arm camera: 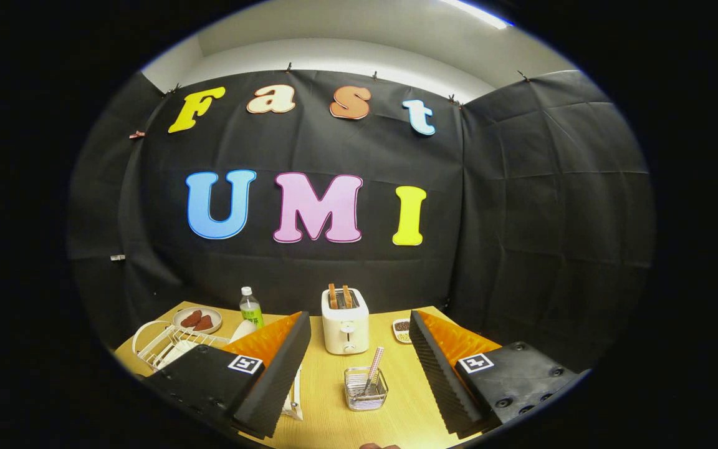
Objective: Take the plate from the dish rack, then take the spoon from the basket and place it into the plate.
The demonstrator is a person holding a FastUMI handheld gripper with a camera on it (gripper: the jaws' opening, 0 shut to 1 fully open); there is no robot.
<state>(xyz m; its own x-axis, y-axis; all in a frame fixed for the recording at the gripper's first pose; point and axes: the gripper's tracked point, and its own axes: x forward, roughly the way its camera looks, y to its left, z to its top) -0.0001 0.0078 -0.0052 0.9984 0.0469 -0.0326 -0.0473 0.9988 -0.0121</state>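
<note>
My gripper [359,374] is open above the wooden table [328,411], its two black ridged fingers [275,380] spread wide with nothing between them. Between and just ahead of the fingers stands a small clear wire basket [365,390] with a spoon [373,369] leaning in it, its pinkish handle pointing up. To the left, partly behind the left finger, is a white wire dish rack [166,346] holding a white plate [242,329], mostly hidden by the finger.
A white toaster [345,321] with two bread slices stands beyond the basket. A plate with brown food pieces [197,320] and a green-labelled bottle [250,308] sit at the back left. A small dish of seeds [401,331] lies right of the toaster.
</note>
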